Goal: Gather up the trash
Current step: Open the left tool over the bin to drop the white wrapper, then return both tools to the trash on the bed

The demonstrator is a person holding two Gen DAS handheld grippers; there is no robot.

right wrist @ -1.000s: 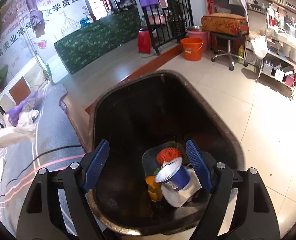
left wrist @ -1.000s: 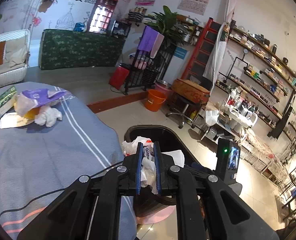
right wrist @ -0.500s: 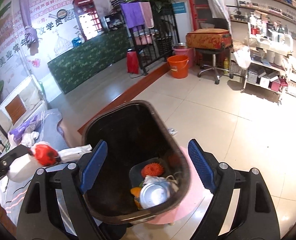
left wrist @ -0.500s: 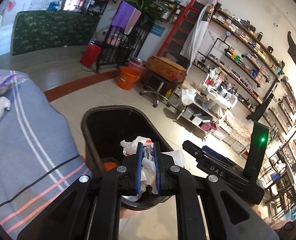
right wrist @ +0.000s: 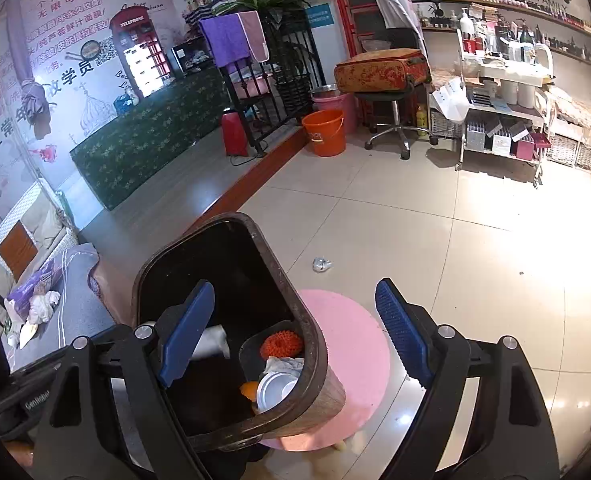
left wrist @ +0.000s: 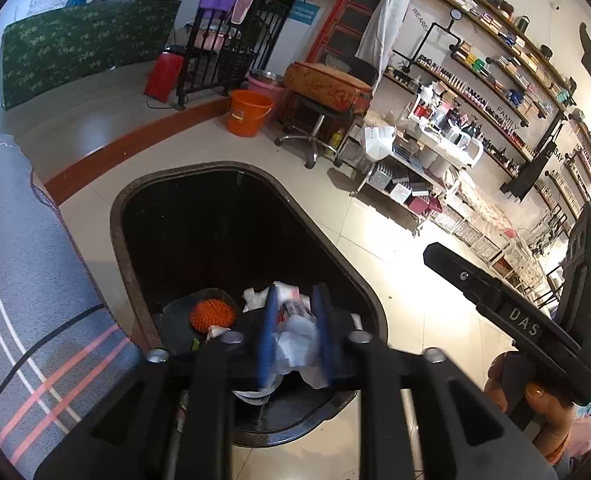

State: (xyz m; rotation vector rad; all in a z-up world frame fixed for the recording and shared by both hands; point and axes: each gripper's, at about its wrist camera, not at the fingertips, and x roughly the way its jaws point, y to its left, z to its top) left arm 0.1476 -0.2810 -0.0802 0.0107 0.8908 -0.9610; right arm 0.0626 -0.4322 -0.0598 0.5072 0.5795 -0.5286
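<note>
My left gripper [left wrist: 295, 332] hangs over the open black trash bin [left wrist: 135, 272], its blue pads a little apart with crumpled white wrapper trash [left wrist: 295, 340] between them; the pads are motion-blurred. The bin holds an orange mesh ball [left wrist: 212, 315], a dark tray and white scraps. My right gripper [right wrist: 291, 332] is open and empty, beside and above the same bin [right wrist: 311, 344], which holds the orange ball [right wrist: 281, 342], a white cup [right wrist: 273, 390] and tissue. More trash, a purple packet and tissues [right wrist: 35, 300], lies on the grey table.
The grey striped tablecloth [left wrist: 23, 280] is left of the bin. A pink round mat [right wrist: 355, 352] lies under the bin. A small clear scrap [right wrist: 321, 265] lies on the tile floor. An orange bucket [right wrist: 325, 132], stool and shelves stand farther back.
My left gripper swung from the table to over the bin, and its pads have parted slightly around the wrapper. My right gripper drew back up and to the right of the bin.
</note>
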